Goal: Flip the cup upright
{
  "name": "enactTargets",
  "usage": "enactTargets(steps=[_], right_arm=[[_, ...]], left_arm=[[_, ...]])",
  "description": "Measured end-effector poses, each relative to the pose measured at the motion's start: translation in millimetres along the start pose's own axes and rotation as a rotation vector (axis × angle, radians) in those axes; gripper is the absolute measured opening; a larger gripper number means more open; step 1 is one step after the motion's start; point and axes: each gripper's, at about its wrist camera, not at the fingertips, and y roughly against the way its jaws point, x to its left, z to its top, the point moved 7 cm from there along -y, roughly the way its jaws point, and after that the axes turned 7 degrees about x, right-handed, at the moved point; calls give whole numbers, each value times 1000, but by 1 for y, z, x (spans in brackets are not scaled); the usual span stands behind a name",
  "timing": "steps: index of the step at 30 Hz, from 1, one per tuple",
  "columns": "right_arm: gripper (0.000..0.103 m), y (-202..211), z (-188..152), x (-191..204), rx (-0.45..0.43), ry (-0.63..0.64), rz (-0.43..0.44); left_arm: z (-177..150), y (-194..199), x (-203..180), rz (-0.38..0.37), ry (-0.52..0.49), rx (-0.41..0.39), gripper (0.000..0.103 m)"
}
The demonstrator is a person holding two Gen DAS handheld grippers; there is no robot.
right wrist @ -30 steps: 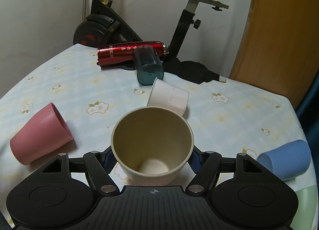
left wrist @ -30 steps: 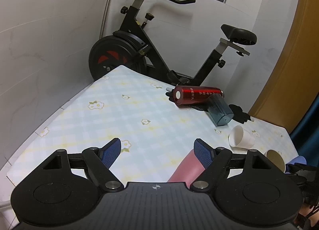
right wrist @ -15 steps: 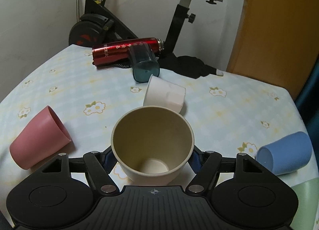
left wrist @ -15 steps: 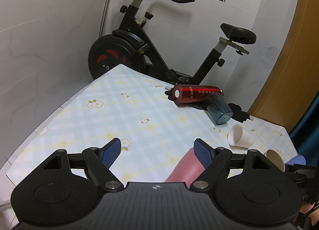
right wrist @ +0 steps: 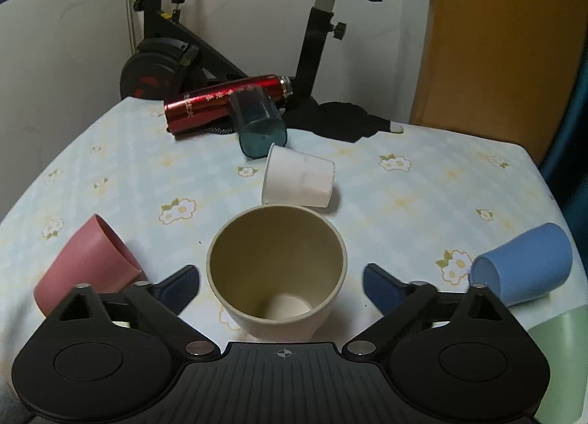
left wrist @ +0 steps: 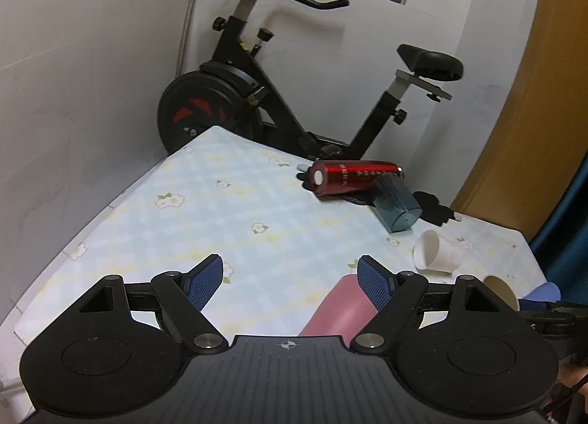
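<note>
Beige cup (right wrist: 276, 269) stood upright, freed | right gripper (right wrist: 281, 286) fingers spread around it | left gripper (left wrist: 290, 278) spread, idle above pink cup (left wrist: 343, 308)

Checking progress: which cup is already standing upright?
The beige cup, mouth up between the right gripper's open fingers; the others lie tipped over.

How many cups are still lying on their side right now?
4: pink cup near left, white cup centre, teal cup against the red flask, blue cup right. Green object unclear.
</note>
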Motion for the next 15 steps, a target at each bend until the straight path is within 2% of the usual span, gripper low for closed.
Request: enactTargets(steps=[3, 7, 10, 15], right_arm=[[103, 9, 1, -2, -1, -19, 12], [103, 27, 4, -8, -9, -66, 28], [103, 49, 7, -12, -43, -98, 42], [103, 94, 15, -17, -131, -119, 52]], left_arm=[[4, 3, -5, -32, -21, -3, 93], [14, 12, -19, -47, -71, -35, 95], [22, 20, -29, -71, -91, -56, 102], [35, 38, -48, -58, -153, -123, 103]])
